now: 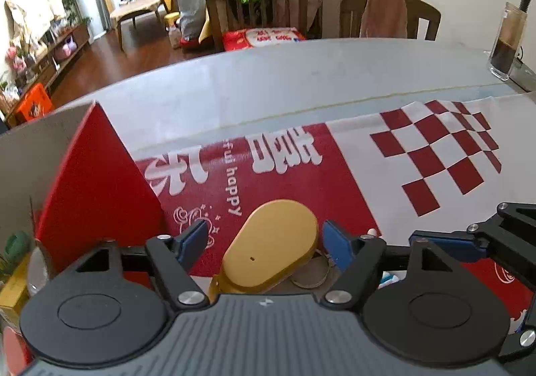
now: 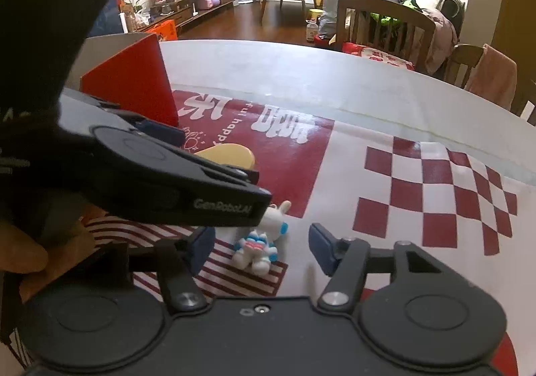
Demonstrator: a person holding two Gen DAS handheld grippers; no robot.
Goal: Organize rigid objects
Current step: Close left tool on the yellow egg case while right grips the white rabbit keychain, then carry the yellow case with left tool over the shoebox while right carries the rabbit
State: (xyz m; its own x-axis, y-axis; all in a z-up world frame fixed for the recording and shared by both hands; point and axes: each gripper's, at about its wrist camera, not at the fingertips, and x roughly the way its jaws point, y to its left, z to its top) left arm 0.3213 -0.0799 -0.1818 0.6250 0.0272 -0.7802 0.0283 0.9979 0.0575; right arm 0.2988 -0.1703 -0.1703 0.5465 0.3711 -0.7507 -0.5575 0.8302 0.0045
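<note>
Both jaws spread: left gripper straddles the yellow case, seemingly untouched; right gripper flanks the toy figure.

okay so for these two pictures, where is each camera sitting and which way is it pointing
Left wrist: sits on the left gripper, facing forward across the table toward chairs; its open blue fingers flank the yellow oval object, and the right gripper's tip shows at right.
Right wrist: sits on the right gripper, facing forward over the red-and-white mat; its open fingers frame the small white toy, with the left gripper crossing at left.
Shared: yellow object, red box, mat, table.
</note>
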